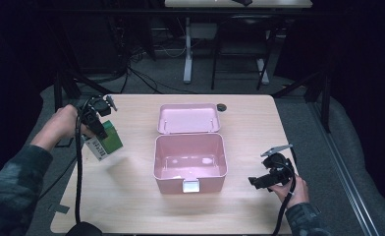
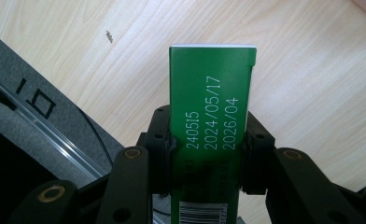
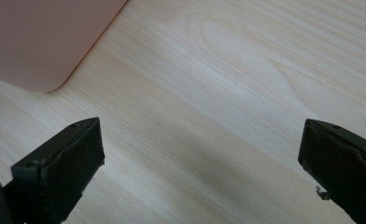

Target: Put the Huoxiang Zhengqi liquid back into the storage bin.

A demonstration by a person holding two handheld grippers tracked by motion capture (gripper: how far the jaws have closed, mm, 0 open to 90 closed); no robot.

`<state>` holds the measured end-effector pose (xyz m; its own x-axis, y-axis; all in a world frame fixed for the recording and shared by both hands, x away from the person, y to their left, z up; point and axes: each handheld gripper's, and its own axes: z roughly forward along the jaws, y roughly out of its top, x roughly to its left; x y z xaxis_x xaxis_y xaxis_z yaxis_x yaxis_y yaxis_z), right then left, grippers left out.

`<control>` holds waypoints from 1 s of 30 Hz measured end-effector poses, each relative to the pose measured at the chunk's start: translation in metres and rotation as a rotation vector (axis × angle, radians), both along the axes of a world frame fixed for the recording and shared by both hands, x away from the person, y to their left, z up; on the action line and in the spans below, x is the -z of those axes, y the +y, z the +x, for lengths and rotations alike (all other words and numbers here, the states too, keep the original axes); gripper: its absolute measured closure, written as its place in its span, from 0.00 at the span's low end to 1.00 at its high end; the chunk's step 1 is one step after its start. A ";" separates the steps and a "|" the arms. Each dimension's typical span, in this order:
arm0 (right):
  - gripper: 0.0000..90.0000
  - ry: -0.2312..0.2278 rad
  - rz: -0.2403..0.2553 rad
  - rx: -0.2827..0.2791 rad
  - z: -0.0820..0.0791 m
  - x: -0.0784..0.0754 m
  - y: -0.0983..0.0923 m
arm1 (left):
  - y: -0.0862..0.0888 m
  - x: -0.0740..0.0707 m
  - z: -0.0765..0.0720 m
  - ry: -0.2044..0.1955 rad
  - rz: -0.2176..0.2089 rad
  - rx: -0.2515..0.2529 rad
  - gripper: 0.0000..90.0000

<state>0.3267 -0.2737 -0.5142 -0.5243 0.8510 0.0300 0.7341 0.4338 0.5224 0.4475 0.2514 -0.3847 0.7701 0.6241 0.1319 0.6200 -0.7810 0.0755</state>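
High view: a green carton (image 1: 108, 140) is held tilted above the table (image 1: 131, 206) at its left edge by the left gripper (image 1: 101, 132), well apart from the open pink box (image 1: 190, 162), whose lid (image 1: 188, 118) is flipped back. The box interior looks empty. The right gripper (image 1: 259, 182) is parked near the box's right side, nothing carried.

Left gripper view: the green carton (image 2: 211, 116) is clamped between the jaws, printed dates facing up, wood below.

Right gripper view: jaws are spread wide with nothing between them; a corner of the pink box (image 3: 45, 42) is seen at top left.

Progress judged: pickup done, lid already open; carrying over and placing the carton in the box is left.
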 end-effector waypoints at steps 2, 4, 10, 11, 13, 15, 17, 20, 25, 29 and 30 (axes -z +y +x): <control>0.00 0.000 -0.001 -0.001 0.000 0.000 0.000 | -0.002 -0.003 -0.001 -0.001 0.000 0.008 0.70; 0.00 0.001 -0.001 0.001 0.000 0.000 0.000 | -0.003 -0.005 -0.002 0.004 0.005 0.017 0.70; 0.00 0.002 -0.002 -0.001 0.000 0.000 0.000 | -0.008 -0.014 -0.006 0.009 0.008 0.039 0.70; 0.00 0.002 -0.001 -0.002 0.000 0.000 0.000 | -0.009 -0.015 -0.007 0.009 0.009 0.042 0.70; 0.00 0.000 -0.001 -0.001 0.000 0.001 0.000 | -0.010 -0.018 -0.008 0.010 0.011 0.048 0.70; 0.00 0.000 -0.001 -0.006 0.000 0.001 0.000 | -0.011 -0.021 -0.008 0.013 0.016 0.055 0.70; 0.00 -0.003 -0.001 -0.009 0.000 0.001 0.000 | -0.012 -0.024 -0.009 0.011 0.014 0.055 0.70; 0.00 -0.003 -0.001 -0.008 0.001 0.001 0.000 | -0.013 -0.030 -0.010 0.011 0.016 0.064 0.70; 0.00 -0.009 0.010 -0.002 0.000 0.000 0.000 | -0.016 -0.038 -0.012 0.012 0.018 0.076 0.70; 0.00 -0.011 0.007 -0.004 0.000 0.000 0.000 | -0.016 -0.043 -0.013 0.013 0.012 0.082 0.70; 0.00 -0.007 0.003 -0.004 0.000 0.000 0.000 | -0.017 -0.045 -0.013 0.014 0.014 0.087 0.70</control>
<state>0.3263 -0.2736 -0.5142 -0.5277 0.8489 0.0292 0.7287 0.4348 0.5290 0.4342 0.2348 -0.3398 0.8230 0.5533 0.1287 0.5510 -0.8326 0.0560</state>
